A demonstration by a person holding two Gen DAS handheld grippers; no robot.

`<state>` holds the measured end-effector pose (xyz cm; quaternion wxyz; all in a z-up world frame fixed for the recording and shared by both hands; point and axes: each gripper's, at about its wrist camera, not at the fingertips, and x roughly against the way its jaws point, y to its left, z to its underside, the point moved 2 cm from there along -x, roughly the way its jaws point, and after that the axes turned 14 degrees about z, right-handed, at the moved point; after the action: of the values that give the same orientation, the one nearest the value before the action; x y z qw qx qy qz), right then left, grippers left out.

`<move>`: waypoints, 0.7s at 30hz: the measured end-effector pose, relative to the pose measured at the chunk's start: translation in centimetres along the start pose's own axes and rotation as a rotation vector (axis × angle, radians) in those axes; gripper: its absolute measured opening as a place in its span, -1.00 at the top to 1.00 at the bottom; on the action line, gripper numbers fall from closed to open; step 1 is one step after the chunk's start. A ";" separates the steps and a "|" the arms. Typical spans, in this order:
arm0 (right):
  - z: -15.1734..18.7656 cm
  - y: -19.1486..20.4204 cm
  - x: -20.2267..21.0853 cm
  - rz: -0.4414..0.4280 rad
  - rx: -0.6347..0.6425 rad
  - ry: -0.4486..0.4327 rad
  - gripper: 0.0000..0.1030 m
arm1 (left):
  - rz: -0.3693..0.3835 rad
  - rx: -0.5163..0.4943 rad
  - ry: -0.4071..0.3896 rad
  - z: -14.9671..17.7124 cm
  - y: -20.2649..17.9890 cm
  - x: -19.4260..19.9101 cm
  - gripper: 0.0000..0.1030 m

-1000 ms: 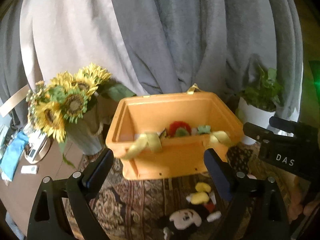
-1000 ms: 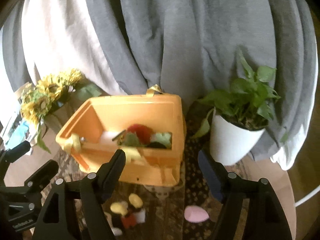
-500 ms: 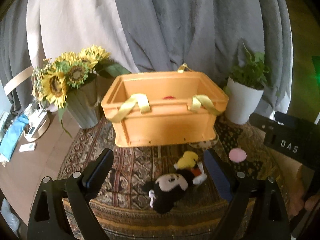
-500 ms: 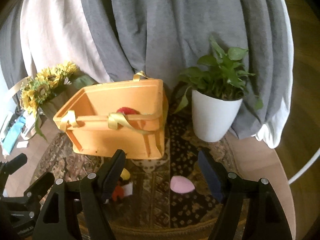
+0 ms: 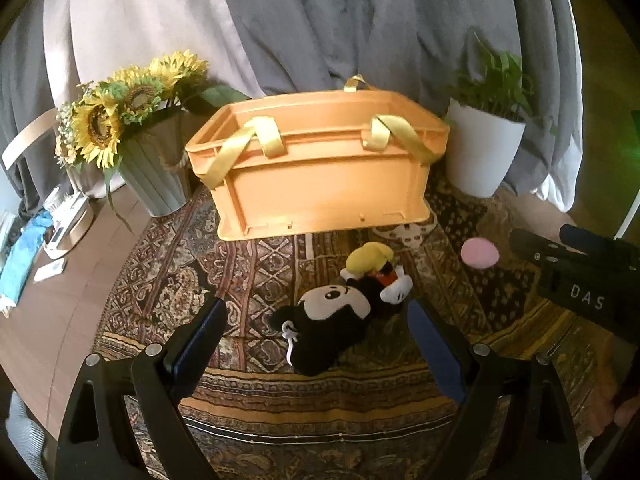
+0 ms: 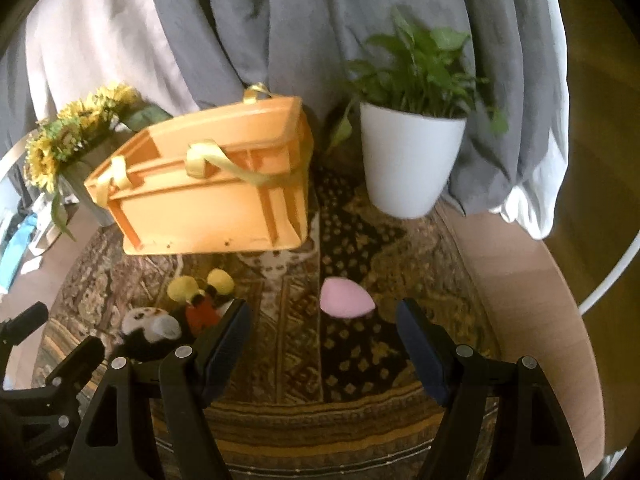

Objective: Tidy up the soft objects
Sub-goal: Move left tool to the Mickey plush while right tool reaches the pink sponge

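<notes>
Mickey plush (image 5: 336, 320) lies on the patterned cloth (image 5: 248, 264) directly ahead of the left claw (image 5: 316, 340), between the lines of its two spread fingers, nothing held. Long axis runs diagonally: dark body end nearest the claw, yellow shoes pointing away and to the right toward the orange crate (image 5: 320, 176). Left claw is clearly the nearer one for it. Pink soft pad (image 6: 346, 300) sits just ahead of the right claw (image 6: 320, 340), slightly left of centre in its gap; that claw is also wide apart and empty, so it looks better placed for the pad. Crate stands beyond both toys, yellow straps draped over its near rim; from this low angle its inside is hidden. Sunflower vase (image 5: 154, 184) left of crate, white potted plant (image 5: 482, 152) right, all on the round bench (image 6: 520, 280).
</notes>
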<state>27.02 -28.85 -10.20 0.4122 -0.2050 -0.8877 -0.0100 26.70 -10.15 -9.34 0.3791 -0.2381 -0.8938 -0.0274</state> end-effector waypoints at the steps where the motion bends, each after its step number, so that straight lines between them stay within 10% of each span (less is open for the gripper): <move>1: 0.1 -0.1 -0.3 0.005 0.000 0.006 -0.47 | -0.004 -0.008 0.003 0.2 -0.1 -0.2 -0.80; 21: 0.6 0.7 -7.4 0.018 -0.020 0.106 -0.47 | -0.039 -0.102 0.134 1.8 0.1 -7.0 -0.80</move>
<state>31.04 -30.75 -16.13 0.4567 -0.2160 -0.8626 -0.0260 29.76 -12.47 -15.44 0.4246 -0.2373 -0.8684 -0.0960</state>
